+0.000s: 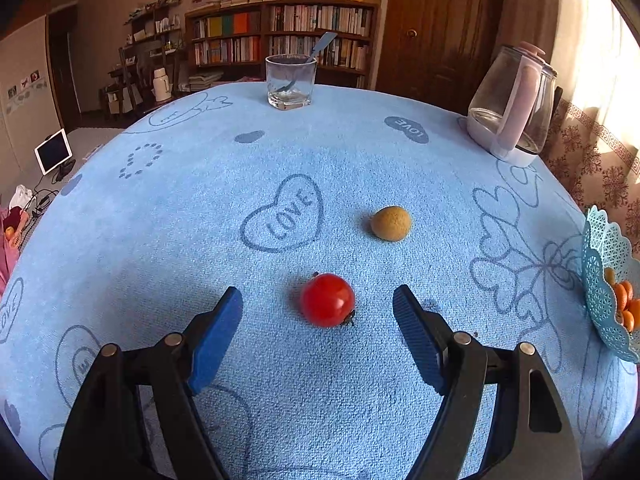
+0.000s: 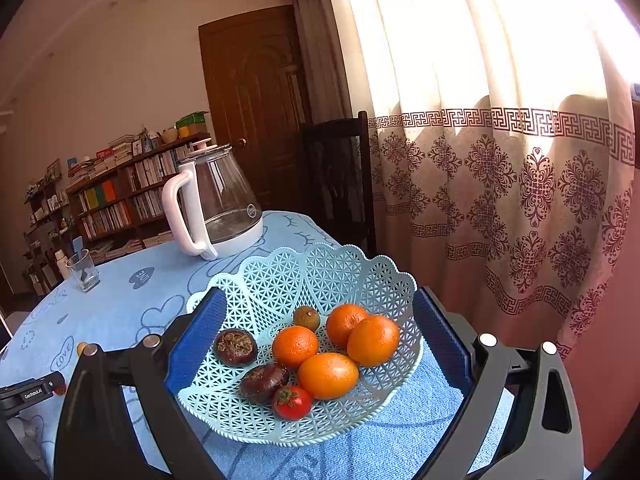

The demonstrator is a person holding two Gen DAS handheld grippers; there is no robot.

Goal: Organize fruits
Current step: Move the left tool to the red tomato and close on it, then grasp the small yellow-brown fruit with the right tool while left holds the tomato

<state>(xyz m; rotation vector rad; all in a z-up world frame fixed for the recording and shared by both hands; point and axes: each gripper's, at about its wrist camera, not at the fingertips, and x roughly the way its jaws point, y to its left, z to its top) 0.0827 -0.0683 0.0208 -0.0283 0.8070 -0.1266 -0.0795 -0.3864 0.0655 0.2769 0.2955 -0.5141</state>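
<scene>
Straddling a loose tomato (image 1: 327, 300), left fingers (image 1: 224, 328) gape; right fingers (image 2: 200, 332) flank the basket (image 2: 320, 268), spread.

A small red tomato (image 1: 327, 300) and a round brown fruit (image 1: 391, 223) are seen on the blue surface (image 1: 280, 380). Oranges (image 2: 328, 375) are piled in the lacy basket (image 2: 320, 272).

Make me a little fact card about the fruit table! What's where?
table cover: blue LOVE cloth
loose fruit: red tomato; small tan fruit
left gripper: fingers open, either side of the tomato, not touching
basket: four oranges, two dark brown fruits, one small brownish fruit, one tomato
right gripper: fingers either side of the basket; touching unclear
also there: kettle, glass
</scene>
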